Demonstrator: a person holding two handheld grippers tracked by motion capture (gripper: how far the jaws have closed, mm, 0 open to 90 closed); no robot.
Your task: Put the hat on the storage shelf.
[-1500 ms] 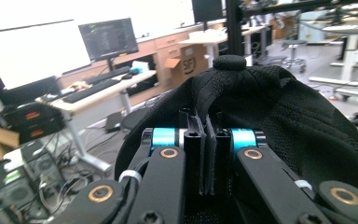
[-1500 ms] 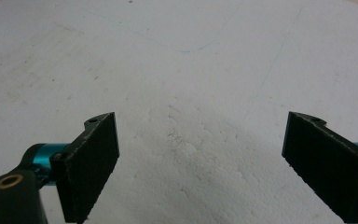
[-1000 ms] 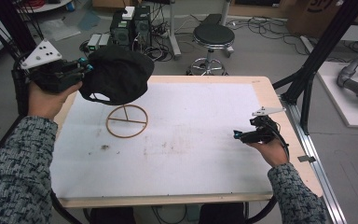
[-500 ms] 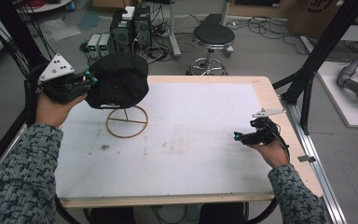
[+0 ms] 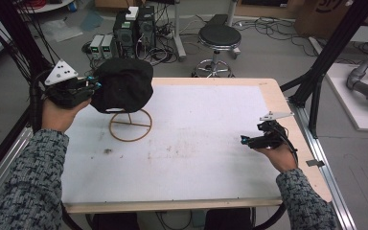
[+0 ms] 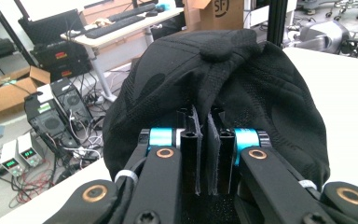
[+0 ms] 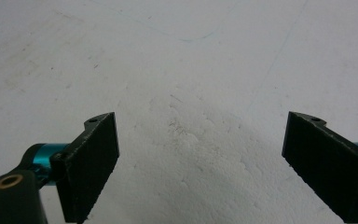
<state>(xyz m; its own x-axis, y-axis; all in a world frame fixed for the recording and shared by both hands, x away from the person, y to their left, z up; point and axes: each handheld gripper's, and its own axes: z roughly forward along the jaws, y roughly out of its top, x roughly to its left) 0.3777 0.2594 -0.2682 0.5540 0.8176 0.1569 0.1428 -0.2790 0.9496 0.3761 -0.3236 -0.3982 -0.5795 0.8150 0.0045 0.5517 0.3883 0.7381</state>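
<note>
A white table [image 5: 211, 163] in a cluttered lab. Near its far left corner stands a wooden ring stand [image 5: 130, 125]; a black cap [image 5: 123, 85] hangs directly above it, seemingly just touching its top. The left gripper [image 5: 92, 86], jaws clamped on the cap's edge, reaches in level from the left. The right gripper [image 5: 245, 140], jaws wide apart, hovers near the right edge

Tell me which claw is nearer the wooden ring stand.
Left. The left claw holds the black cap just above the wooden ring stand; the right claw hangs open far across the table.
</note>
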